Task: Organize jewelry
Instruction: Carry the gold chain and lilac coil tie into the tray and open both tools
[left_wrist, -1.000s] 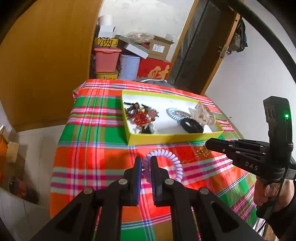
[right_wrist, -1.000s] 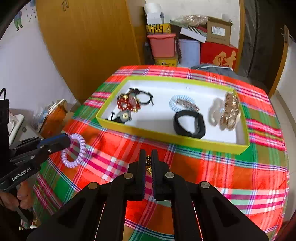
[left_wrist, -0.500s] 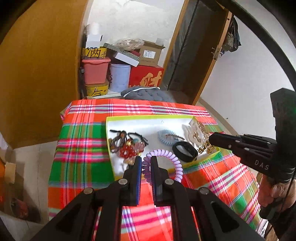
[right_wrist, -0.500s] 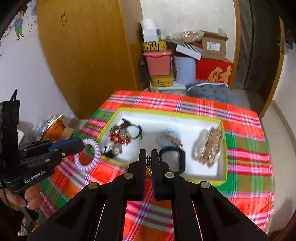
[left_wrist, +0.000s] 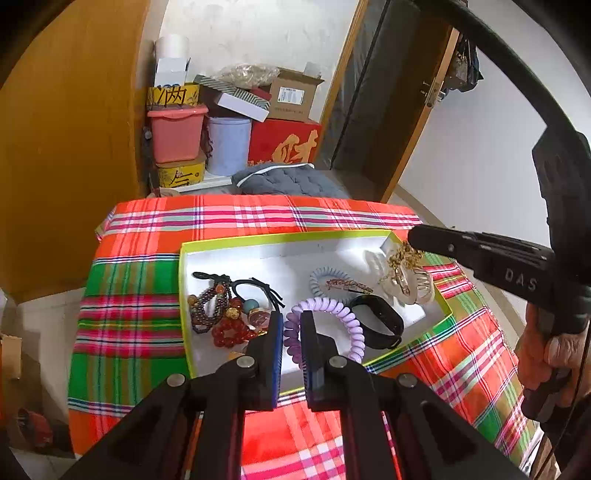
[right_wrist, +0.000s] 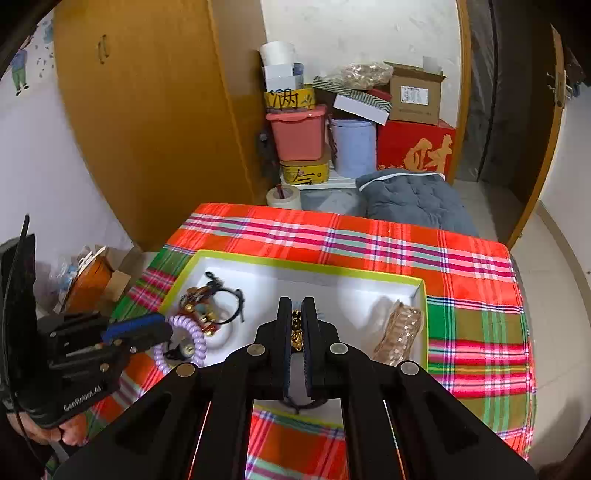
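A lilac spiral hair tie (left_wrist: 334, 321) is pinched at its near edge between the jaws of the left gripper (left_wrist: 291, 332) and hangs over the near part of the yellow-rimmed tray (left_wrist: 280, 238). A gold chain (right_wrist: 296, 328) is clamped in the fully closed jaws of the right gripper (right_wrist: 296, 325), held over the tray's right side just above a clear hair claw (left_wrist: 406, 282). Lying in the tray are a black band (left_wrist: 376, 326), a pale blue spiral tie (left_wrist: 327, 277) and a heap of beaded bracelets (left_wrist: 221, 310). The tray sits on a tabletop covered by a plaid cloth (left_wrist: 129, 295). Behind it, boxes and tubs (left_wrist: 229, 122) are stacked against the wall.
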